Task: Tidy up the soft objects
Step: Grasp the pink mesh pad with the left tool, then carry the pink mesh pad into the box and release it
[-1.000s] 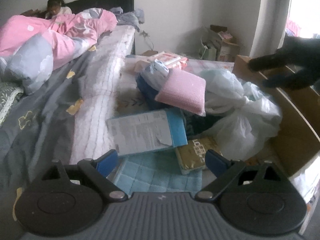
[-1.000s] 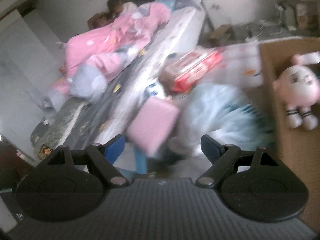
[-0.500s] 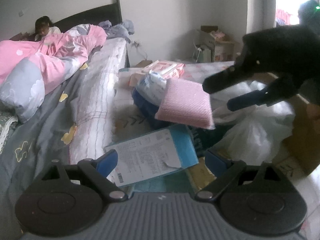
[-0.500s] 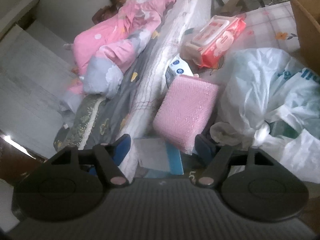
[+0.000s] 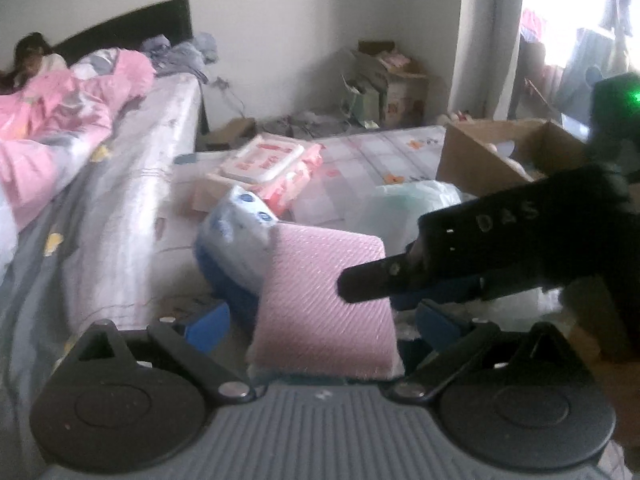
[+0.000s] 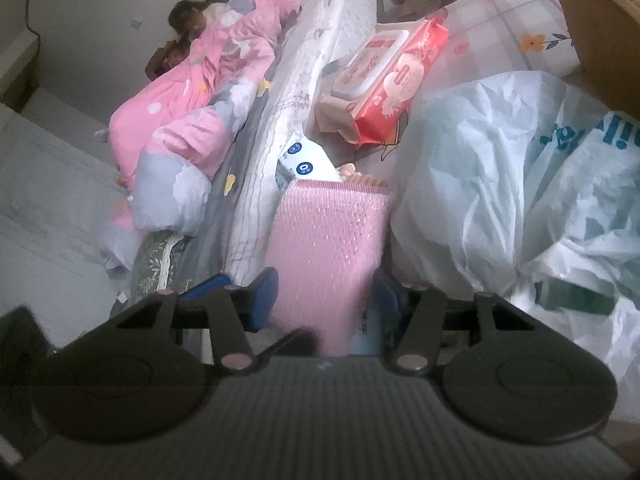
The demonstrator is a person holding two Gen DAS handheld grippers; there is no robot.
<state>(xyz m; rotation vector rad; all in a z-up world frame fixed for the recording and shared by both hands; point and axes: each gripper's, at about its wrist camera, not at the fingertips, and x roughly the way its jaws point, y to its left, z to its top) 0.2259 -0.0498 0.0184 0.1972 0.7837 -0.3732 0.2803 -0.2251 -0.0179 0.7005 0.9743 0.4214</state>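
Observation:
A pink textured cushion (image 5: pixel 320 288) leans on a pile of packs on the floor beside the bed. My right gripper (image 6: pixel 326 296) comes at it from the right; its jaws are closing, and the blue pads (image 6: pixel 266 294) meet both sides of the cushion (image 6: pixel 328 240). The left wrist view shows the right gripper (image 5: pixel 372 292) as a black shape lying across the cushion's right edge. My left gripper (image 5: pixel 320 320) is low in front of the cushion, its jaws opening wide. The cushion's lower edge sits between its fingers, untouched.
Behind the cushion lie a blue and white pack (image 5: pixel 240 228) and a red pack of wet wipes (image 6: pixel 388 80). A crumpled white plastic bag (image 6: pixel 500 184) fills the right. A cardboard box (image 5: pixel 500 152) stands beyond it. On the bed (image 5: pixel 132 168) a person lies under a pink duvet (image 5: pixel 60 120).
The right gripper came down from the right and narrowed its jaws around the pink cushion. The left gripper slid forward until the cushion's lower edge stood between its fingers.

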